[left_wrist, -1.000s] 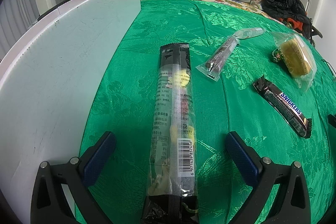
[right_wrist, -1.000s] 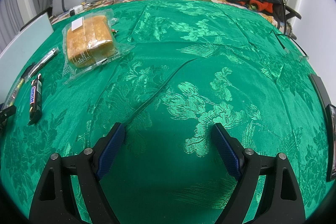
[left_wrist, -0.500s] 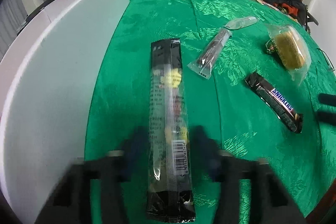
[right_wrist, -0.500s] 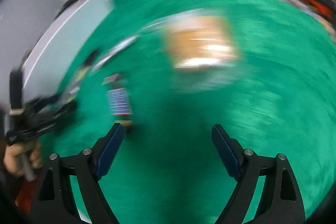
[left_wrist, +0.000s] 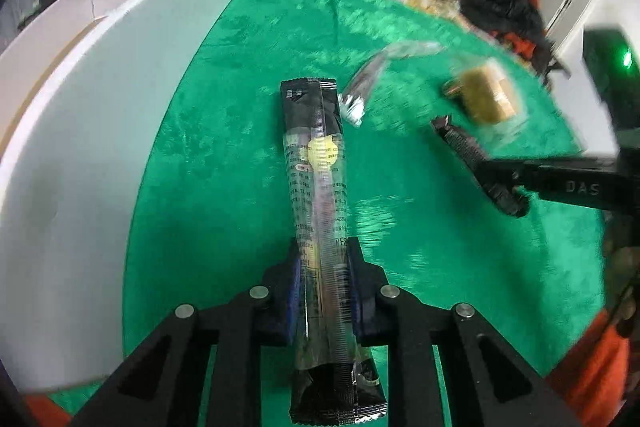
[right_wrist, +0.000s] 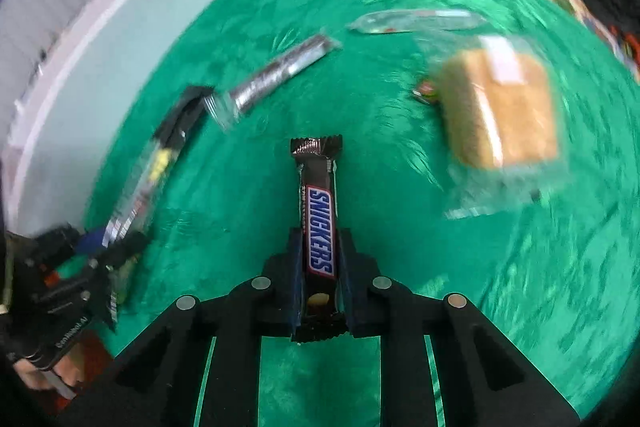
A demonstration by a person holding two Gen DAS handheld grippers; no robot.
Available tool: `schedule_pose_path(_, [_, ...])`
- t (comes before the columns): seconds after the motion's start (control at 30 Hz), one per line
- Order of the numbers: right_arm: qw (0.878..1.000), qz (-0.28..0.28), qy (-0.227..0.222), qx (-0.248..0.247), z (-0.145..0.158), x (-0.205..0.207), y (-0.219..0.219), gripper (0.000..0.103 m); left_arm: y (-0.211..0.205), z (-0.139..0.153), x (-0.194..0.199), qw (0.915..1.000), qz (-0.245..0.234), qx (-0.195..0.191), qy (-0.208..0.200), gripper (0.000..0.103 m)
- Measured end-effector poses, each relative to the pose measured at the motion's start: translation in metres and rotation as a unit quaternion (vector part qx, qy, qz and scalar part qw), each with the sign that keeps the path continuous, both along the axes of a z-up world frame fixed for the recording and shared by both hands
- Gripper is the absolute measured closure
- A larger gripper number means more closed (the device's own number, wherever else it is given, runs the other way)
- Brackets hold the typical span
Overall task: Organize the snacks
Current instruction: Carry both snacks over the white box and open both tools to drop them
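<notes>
Across the green brocade cloth [left_wrist: 224,163], glossy and faintly patterned, several wrapped snacks were spread. A long, narrow stick pack [left_wrist: 318,195], black at both crimped ends and clear in the middle with printed text and a yellow dot, was pinched between the blue-padded fingers of the left gripper [left_wrist: 322,283], near the cloth's left edge beside a flat white board [left_wrist: 100,115]. A brown Snickers bar [right_wrist: 318,227], shiny, with a serrated end, was clamped by the right gripper [right_wrist: 320,267] further toward the middle. A square golden cake [right_wrist: 500,107] in loose clear film and a slim silver packet [right_wrist: 276,75] were seen beyond, blurred.
</notes>
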State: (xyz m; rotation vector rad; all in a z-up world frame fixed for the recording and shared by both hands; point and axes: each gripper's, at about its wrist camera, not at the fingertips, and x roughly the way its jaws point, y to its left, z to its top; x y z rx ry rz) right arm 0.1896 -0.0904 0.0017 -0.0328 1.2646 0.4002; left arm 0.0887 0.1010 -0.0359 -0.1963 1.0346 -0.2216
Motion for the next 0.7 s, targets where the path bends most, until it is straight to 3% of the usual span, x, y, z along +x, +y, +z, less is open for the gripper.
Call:
schedule_pose_path(0.2, [0.992,-0.061,-0.005,0.113,0.039,-0.009,-0.02,0.085,0.006,0.044,-0.017,0.998,-0.001,-0.046,-0.043,0.084])
schedule_pose_path(0.33, [0.984,-0.046,-0.041,0.168,0.087,-0.003,0.016,0.085,0.047,0.088,-0.022,0.9925,0.035,-0.083,-0.083,0.084])
schedule_pose_path(0.47, [0.975,0.015,-0.071,0.211,0.139,-0.001,0.089,0.085,0.107,0.122,-0.015,0.9879,0.084,-0.067,-0.112,0.084])
schedule_pose_path(0.6, [0.964,0.068,-0.074,0.246,0.162,0.0,0.175,0.085,0.185,0.132,0.001,0.9825,0.151,-0.01,-0.109,0.081])
schedule_pose_path(0.63, [0.962,0.075,-0.079,0.251,0.163,-0.002,0.19,0.08,0.199,0.129,0.005,0.982,0.161,0.004,-0.1,0.078])
schedule_pose_path(0.67, [0.958,0.082,-0.085,0.26,0.164,0.0,0.207,0.074,0.212,0.125,0.009,0.9816,0.169,0.02,-0.086,0.06])
schedule_pose_path(0.7, [0.956,0.086,-0.086,0.267,0.162,0.001,0.218,0.045,0.223,0.119,0.015,0.9813,0.177,0.038,-0.066,0.034])
